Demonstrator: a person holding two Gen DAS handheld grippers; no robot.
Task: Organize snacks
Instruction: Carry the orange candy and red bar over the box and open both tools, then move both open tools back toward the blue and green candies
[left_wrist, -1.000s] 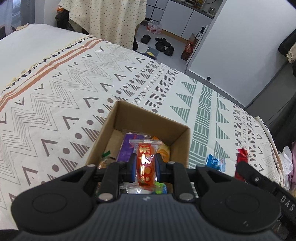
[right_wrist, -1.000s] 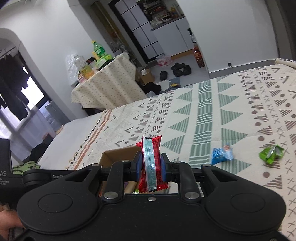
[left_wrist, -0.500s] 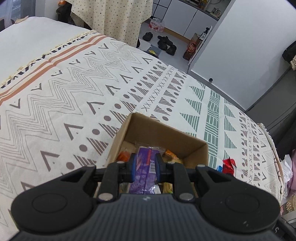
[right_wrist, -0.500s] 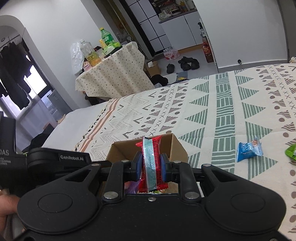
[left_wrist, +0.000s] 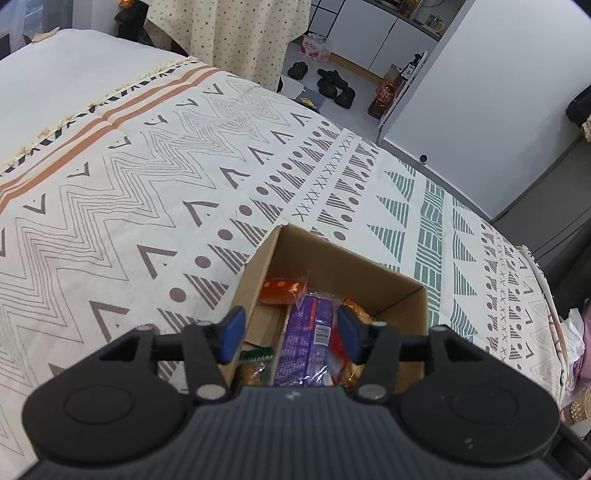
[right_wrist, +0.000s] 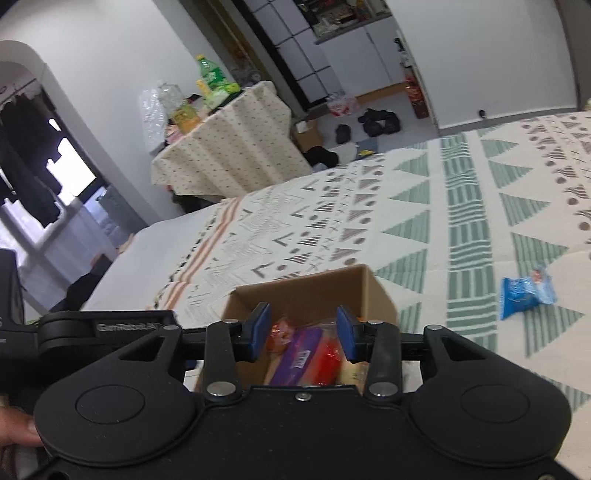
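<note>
left gripper (left_wrist: 290, 334) fingers are spread wide now with nothing between them; a second ago they pinched the orange-red snack, half a second ago they were already clear of it. that packet now looks to be the orange packet (left_wrist: 282, 291) lying at the far left of the cardboard box (left_wrist: 345, 264), next to the purple packet (left_wrist: 308, 341). so the left drop is done. right gripper (right_wrist: 301, 330) is the same story: fingers released and apart, and the red packet (right_wrist: 327, 356) they clamped half a second ago now lies in the box just right of the purple one. both hands are empty and hovering over the box on the bed (left_wrist: 155, 192), so i judge this pair of snacks as stowed and the next job as going back out for the loose ones. view differences: the left wrist camera looks steeply down into the box, so it shows the floor, a green wrapper edge (left_wrist: 256, 354) and a barcode on the purple packet, but no loose snacks on the bedspread. the right wrist camera is shallower and blurred; it shows less of the box's inside, but picks up the blue packet (right_wrist: 526, 291) still out on the bedspread well to the right of the box, plus the other gripper's body at far left. the blue one is the nearest pending item i can confirm; the right hand is closer to it.
</note>
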